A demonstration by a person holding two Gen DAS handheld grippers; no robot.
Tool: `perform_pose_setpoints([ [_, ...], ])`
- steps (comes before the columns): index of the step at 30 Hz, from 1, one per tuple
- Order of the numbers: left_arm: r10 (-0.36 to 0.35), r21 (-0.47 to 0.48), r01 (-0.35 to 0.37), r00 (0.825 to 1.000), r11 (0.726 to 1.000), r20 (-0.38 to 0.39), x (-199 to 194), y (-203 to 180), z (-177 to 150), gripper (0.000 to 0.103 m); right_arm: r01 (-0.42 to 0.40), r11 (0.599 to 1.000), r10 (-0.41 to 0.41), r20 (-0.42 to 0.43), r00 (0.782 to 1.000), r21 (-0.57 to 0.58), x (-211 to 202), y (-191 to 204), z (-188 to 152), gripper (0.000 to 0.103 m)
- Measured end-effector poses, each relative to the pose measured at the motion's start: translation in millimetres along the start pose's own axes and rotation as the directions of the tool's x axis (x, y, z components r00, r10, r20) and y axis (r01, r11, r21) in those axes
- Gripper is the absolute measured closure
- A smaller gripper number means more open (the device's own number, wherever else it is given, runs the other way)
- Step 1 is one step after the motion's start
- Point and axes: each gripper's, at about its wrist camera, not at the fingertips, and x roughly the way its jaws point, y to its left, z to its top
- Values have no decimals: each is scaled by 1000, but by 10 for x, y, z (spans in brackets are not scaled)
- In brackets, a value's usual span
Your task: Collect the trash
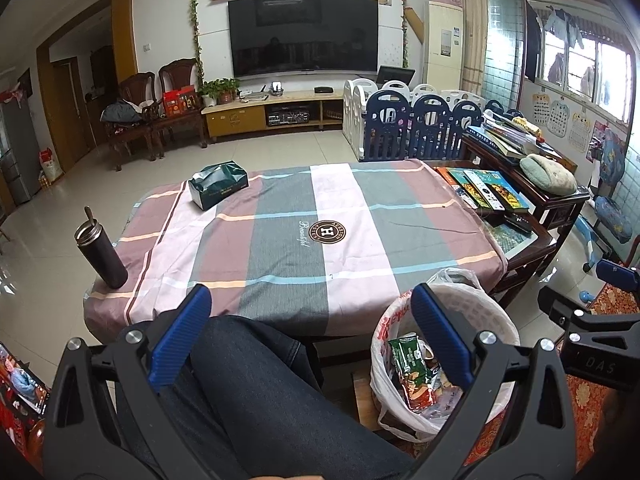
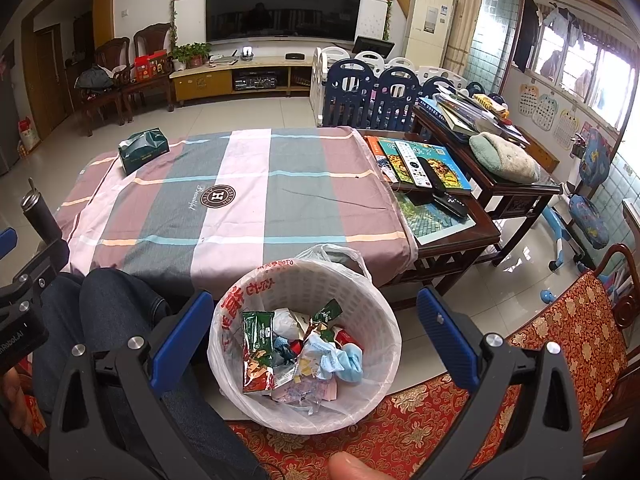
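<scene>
Trash sits collected in a white perforated plastic wastebasket lined with a translucent plastic bag (image 2: pixel 306 344), directly ahead of and below the right hand-held gripper (image 2: pixel 314 336), whose blue-padded jaws stand wide apart and grip nothing. Contents include a green snack wrapper (image 2: pixel 258 330), a crumpled pale blue face mask (image 2: pixel 348 362) and assorted packets. The left hand-held gripper (image 1: pixel 312 334) is likewise spread apart and empty, hovering over a denim-clad leg (image 1: pixel 260 384), with the wastebasket to its right. Beyond both, the surface under a pink-and-grey plaid cloth (image 1: pixel 304 232) carries a dark green tissue box (image 1: pixel 218 184) at its far left and a dark cylindrical flask (image 1: pixel 100 252) at its near-left corner.
</scene>
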Motion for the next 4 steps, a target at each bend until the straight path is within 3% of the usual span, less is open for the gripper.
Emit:
perform_pose_setpoints([
  [4, 1, -5, -1, 1000, 1000, -7, 13, 10, -5, 4, -1, 1000, 1, -2, 1000, 2, 0, 1, -9, 4],
])
